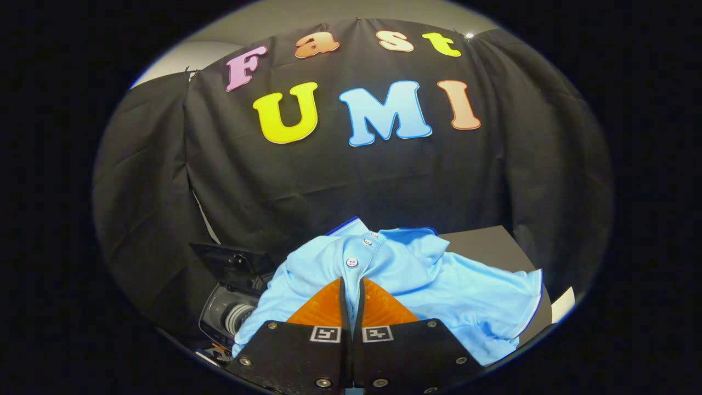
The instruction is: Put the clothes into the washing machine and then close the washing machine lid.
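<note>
Jaws [351, 282] clenched on a fold of the light blue polo shirt [439, 280], fingers drawn nearly together with a thin strip of fabric pinched between them, just below the button placket. Shirt lifted and draped over and around the fingers [318, 312], spilling to both sides. White buttons [351, 262] running up the placket just ahead of the fingertips, toward the collar [362, 227] with its dark blue trim. One sleeve spread out to the right, edged with the same dark trim, hanging in front of a dark grey desk [488, 244] surface. Small pale sheet or card [564, 305] at the far right edge of that desk, partly hidden behind the sleeve. Down to the left, beyond the shirt's hanging edge, the washing machine [230, 312]: round opening with a grey drum visible inside, dark lid [230, 258] standing raised behind it. Shirt not in the drum, held above and to the right of the opening; whether the fabric touches the machine's rim cannot be told. Black cloth wall [340, 181] behind everything.
</note>
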